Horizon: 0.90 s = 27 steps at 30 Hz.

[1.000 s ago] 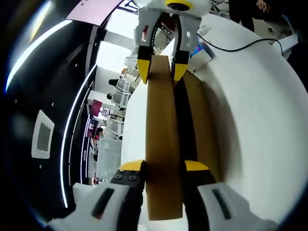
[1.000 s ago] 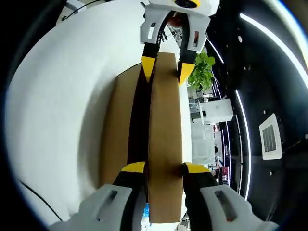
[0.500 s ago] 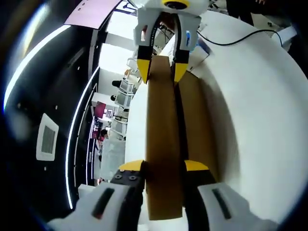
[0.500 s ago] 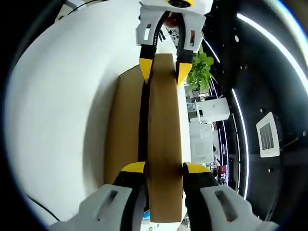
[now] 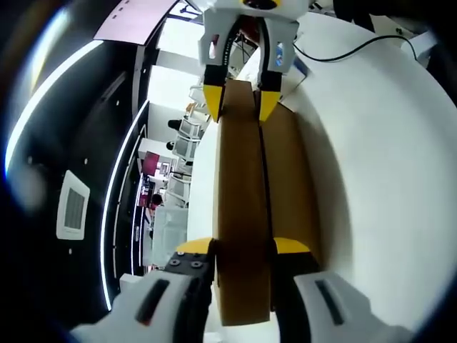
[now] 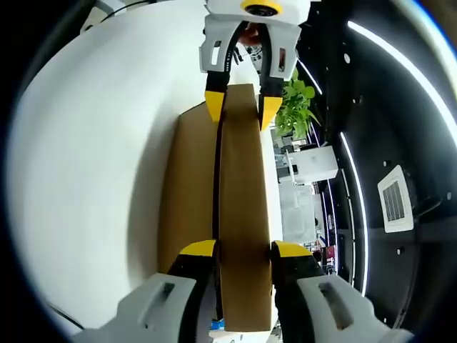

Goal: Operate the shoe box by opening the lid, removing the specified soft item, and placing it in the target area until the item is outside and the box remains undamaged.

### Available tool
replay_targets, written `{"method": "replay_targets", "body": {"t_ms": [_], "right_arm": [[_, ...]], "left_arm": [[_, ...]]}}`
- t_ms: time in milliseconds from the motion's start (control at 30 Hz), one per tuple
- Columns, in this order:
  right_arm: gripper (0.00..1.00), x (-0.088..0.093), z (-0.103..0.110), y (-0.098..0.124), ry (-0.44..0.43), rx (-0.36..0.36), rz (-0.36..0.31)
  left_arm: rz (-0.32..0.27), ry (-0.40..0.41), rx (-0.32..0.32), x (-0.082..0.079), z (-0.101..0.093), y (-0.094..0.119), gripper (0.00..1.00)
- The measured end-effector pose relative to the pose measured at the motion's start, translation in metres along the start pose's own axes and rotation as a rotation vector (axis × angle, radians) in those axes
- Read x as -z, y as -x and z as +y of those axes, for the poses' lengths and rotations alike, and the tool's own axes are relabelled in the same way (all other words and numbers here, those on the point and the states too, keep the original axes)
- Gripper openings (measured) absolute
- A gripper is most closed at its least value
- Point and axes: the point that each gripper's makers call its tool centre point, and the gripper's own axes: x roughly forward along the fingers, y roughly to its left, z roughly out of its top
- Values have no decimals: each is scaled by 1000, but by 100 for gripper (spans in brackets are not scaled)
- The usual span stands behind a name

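Now both grippers meet over one brown cardboard lid, one at each end. In the left gripper view, the left gripper (image 5: 243, 246) rises from the bottom with its two yellow-tipped jaws pressed against either face of the lid (image 5: 243, 214), pinching its near edge between them. At the far end of the lid the right gripper (image 5: 240, 107) points back toward the camera, and its yellow tips straddle the far edge in the same way.

The right gripper view gives the mirror of this: the right gripper (image 6: 243, 249) clamps the near end of the lid (image 6: 243, 200), and the left gripper (image 6: 240, 107) grips the far end, its white body above it.

The lid stands on edge, as a narrow brown strip running straight away from each camera. Just beside it lies the shoe box (image 5: 293, 179), a wider brown panel with a thin dark gap between it and the lid. In the right gripper view the box (image 6: 189, 186) sits on the other side of the lid, again with that dark seam between. Whether anything lies inside the box cannot be told; the gap is too thin and dark.

The box rests on a white table (image 5: 385, 179), and a black cable (image 5: 335, 53) crosses the table's far part.
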Motion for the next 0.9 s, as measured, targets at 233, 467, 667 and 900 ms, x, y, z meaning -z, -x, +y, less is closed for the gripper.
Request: {"method": "replay_targets", "body": {"t_ms": [233, 467, 667, 900], "right_arm": [[28, -1, 0, 0, 0, -4, -2], [28, -5, 1, 1, -1, -11, -11], [28, -6, 4, 1, 5, -12, -13], [28, -8, 9, 0, 21, -7, -10]], "left_arm": [[26, -26, -23, 2, 1, 3, 34], [29, -26, -8, 3, -5, 4, 35], [33, -31, -29, 4, -4, 3, 30], [55, -128, -98, 4, -10, 3, 30]]}}
